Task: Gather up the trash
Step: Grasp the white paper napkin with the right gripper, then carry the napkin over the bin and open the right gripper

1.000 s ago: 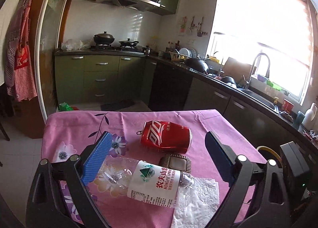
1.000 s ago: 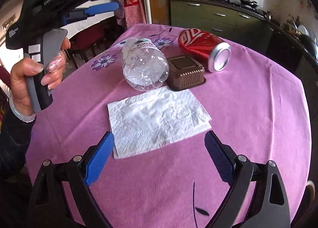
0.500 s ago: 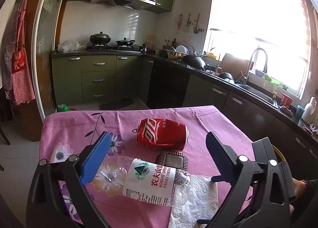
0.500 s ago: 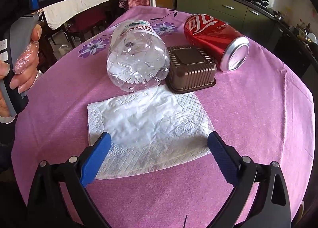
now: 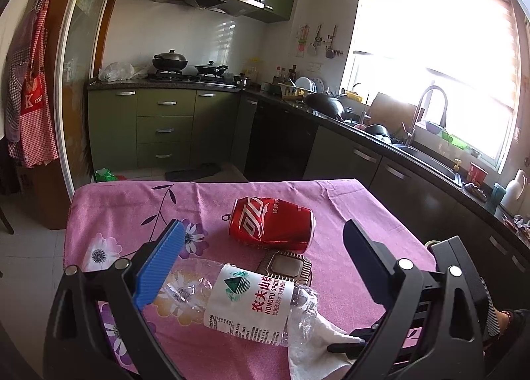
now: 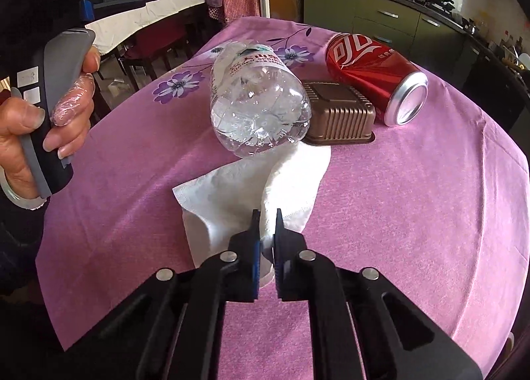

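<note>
Right wrist view showed napkin [image 6: 251, 188] pinched and bunched between the right gripper [image 6: 265, 219] fingers, which had just been closing from wide apart half a second earlier, when the sheet lay flat and unfolded. Now gathered into a ridge at the fingertips, far edge tucked under the plastic bottle [image 6: 260, 108] just beyond them. Judged as first piece of trash secured, lift not yet made.

Ahead of the fingers, touching the napkin's far edge: the bottle on its side, and right of it a brown ribbed tray [image 6: 338, 115] upside down. Further right, a dented red can [image 6: 374, 78] on its side, close against the tray. All on the worktop [image 6: 430, 198] under a pink flowered cloth.

Likely snag: bottle resting on the napkin, so might roll or drag when pulled.

Left gripper [image 5: 261, 259] spread wide, grasping nothing, hovering with the bottle [image 5: 245, 304] low between its fingers but untouched; can [image 5: 271, 226] beyond. Held by a hand [image 6: 49, 125] left of the right fingers.
</note>
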Demonstrator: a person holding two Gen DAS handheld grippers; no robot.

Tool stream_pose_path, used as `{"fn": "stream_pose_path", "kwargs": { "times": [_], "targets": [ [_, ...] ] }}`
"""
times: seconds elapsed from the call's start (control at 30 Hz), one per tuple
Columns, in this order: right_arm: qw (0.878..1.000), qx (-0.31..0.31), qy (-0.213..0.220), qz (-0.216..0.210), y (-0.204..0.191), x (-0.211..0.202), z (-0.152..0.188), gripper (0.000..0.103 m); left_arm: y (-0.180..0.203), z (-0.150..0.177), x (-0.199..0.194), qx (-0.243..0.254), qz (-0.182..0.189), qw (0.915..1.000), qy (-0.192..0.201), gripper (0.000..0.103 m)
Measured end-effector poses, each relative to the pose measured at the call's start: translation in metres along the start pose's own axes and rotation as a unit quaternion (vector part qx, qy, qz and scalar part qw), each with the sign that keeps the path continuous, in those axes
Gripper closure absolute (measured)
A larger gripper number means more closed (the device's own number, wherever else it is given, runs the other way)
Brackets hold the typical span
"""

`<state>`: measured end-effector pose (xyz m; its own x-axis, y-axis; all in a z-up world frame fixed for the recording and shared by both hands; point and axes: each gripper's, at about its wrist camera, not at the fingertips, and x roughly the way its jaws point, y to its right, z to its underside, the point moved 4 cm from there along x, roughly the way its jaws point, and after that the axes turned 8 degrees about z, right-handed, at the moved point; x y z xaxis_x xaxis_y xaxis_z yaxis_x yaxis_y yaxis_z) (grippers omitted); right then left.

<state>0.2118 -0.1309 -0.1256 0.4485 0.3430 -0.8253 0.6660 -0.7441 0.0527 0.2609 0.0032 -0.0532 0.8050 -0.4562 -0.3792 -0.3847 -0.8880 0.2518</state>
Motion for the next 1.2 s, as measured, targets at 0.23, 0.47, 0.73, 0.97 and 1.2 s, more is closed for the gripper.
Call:
{"fn": "stream_pose_path", "kwargs": {
  "times": [0.23, 0.47, 0.73, 0.97, 1.2],
  "targets": [
    [0.998, 0.055, 0.013, -0.039, 0.009, -0.021, 0.015, 0.099, 0.001, 0.0, 0.001, 0.004, 0.002, 1.0, -0.001, 0.011],
    [0.99, 0.125, 0.029, -0.059, 0.031, -0.067, 0.049, 0.1, 0.003, 0.001, 0.001, 0.005, 0.003, 1.0, -0.004, 0.011],
    [0.961, 0.258, 0.095, 0.044, 0.122, -0.158, 0.108, 0.099, 0.013, 0.004, 0.007, 0.016, 0.009, 0.9997, -0.013, 0.011],
    [0.891, 0.391, 0.07, 0.222, 0.245, -0.216, 0.202, 0.099, 0.02, 0.006, 0.01, 0.029, 0.014, 0.9994, -0.017, 0.011],
    [0.842, 0.456, -0.011, 0.287, 0.315, -0.188, 0.269, 0.096, 0.021, 0.008, 0.012, 0.03, 0.016, 0.9992, -0.02, 0.011]
  ]
}}
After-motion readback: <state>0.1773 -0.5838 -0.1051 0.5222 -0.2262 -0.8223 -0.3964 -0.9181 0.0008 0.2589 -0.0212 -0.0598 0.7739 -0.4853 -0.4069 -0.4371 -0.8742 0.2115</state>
